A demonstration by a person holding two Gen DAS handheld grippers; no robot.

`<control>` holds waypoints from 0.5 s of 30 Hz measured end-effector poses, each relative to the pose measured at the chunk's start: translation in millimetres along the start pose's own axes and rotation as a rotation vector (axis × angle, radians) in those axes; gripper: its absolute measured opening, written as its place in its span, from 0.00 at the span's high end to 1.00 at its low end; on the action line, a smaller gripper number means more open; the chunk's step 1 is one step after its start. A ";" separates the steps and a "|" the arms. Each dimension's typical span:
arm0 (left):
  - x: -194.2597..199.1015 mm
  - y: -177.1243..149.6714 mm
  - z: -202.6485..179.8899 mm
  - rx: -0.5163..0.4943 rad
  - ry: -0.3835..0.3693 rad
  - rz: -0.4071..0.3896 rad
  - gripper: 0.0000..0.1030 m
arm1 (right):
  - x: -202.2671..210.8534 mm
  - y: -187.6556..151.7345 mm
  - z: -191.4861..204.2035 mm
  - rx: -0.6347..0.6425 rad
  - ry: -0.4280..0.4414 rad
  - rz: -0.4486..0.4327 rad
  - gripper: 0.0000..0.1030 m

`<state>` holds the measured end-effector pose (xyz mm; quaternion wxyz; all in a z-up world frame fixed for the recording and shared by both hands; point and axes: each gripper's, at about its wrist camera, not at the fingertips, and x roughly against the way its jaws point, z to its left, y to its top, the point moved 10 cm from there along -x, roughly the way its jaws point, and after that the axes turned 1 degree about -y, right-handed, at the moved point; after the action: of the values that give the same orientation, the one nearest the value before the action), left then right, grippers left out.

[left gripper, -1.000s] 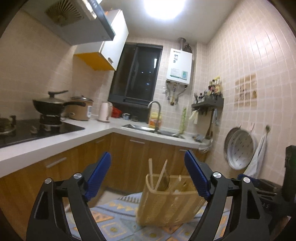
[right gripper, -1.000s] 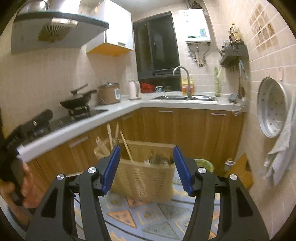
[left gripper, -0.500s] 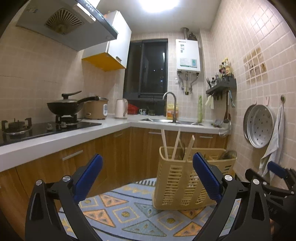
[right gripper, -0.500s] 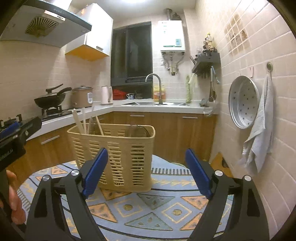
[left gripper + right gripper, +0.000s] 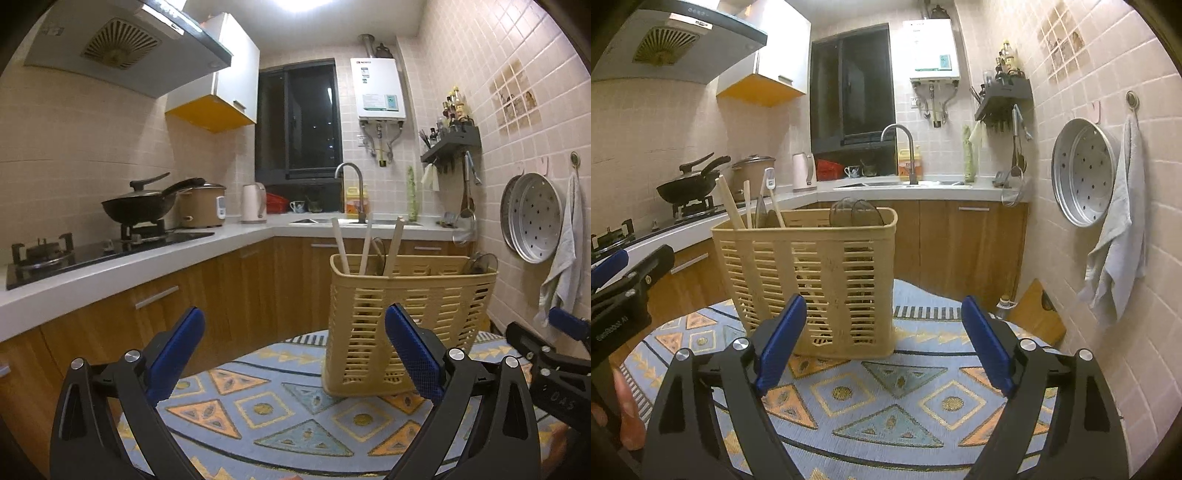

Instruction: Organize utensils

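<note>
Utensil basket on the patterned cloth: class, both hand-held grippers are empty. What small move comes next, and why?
Probably ease the right hand-held gripper forward and up toward the wooden handles sticking out of the basket; both grippers are open and short of it, holding nothing.

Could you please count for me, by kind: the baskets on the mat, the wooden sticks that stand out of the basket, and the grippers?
Basket: 1
Wooden sticks: 3
Grippers, left gripper and right gripper, both open: 2
Total: 6
</note>
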<state>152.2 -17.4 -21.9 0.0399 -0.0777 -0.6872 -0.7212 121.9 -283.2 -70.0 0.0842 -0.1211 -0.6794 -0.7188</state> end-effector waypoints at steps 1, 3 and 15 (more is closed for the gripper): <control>-0.3 -1.3 0.3 0.001 0.000 0.004 0.08 | 1.8 -1.0 0.0 0.001 -0.002 -0.003 0.21; -1.2 -2.8 -0.6 -0.002 -0.007 0.013 0.08 | 2.6 -1.3 -1.1 -0.003 -0.002 -0.003 0.21; -3.4 -4.6 -6.5 -0.037 -0.009 0.021 0.08 | 2.3 -1.2 5.4 0.014 0.005 -0.007 0.21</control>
<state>154.4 -23.8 -27.2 0.0427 -0.0889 -0.6733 -0.7328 119.6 -277.7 -70.2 0.0841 -0.1164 -0.6848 -0.7145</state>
